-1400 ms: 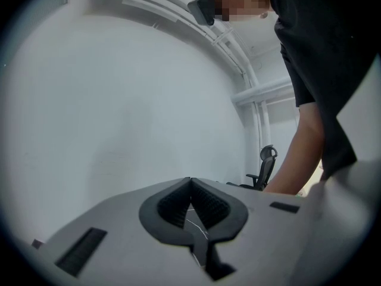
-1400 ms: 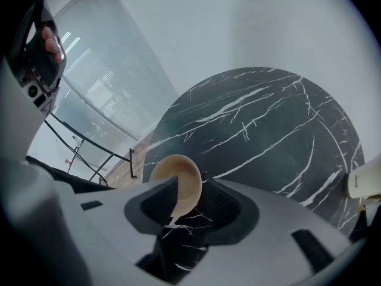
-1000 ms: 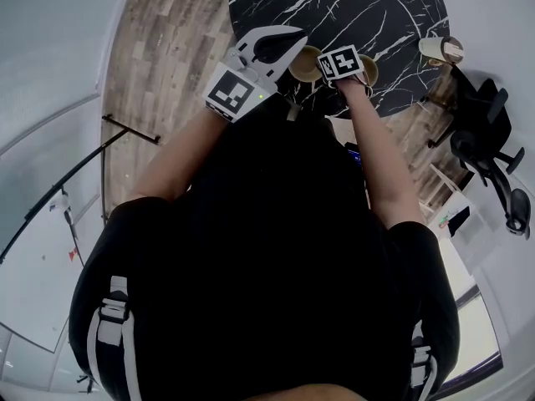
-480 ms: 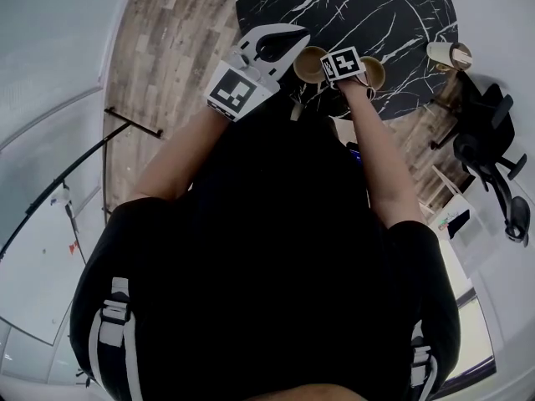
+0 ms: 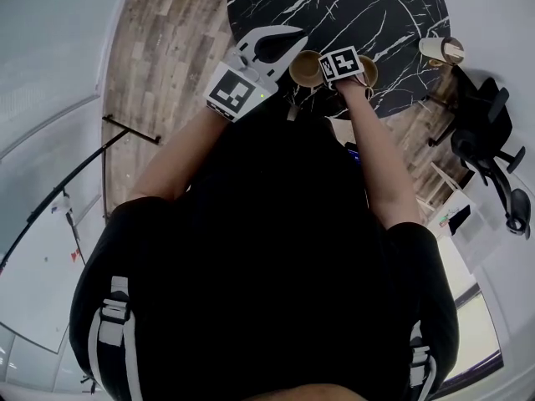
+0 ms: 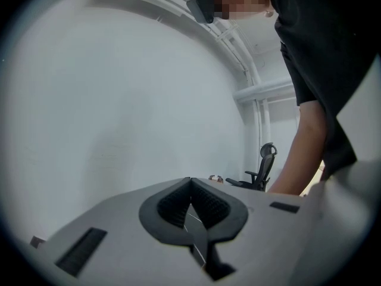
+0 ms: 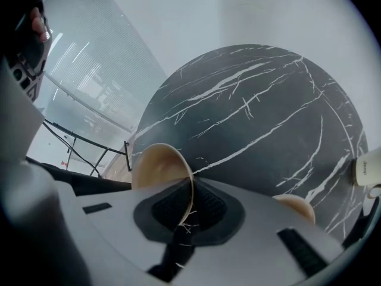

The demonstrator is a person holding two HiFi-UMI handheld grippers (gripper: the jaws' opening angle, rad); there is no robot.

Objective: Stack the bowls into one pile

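Right gripper (image 7: 191,202) is closing its jaws on the rim of the tan round bowl (image 7: 156,164), at the near edge of the black marble table (image 7: 250,100). Thin rim pinch: may slip on lift. Left gripper (image 6: 190,206) clenched, empty.

Black round table (image 5: 376,7) veined with white marble streaks, pale tan bowl (image 5: 306,67) on it (a second tan bowl (image 5: 370,72) just beside), grey-brown wood-plank floor (image 5: 167,48) left of the table, black office chair (image 5: 493,140) right of it
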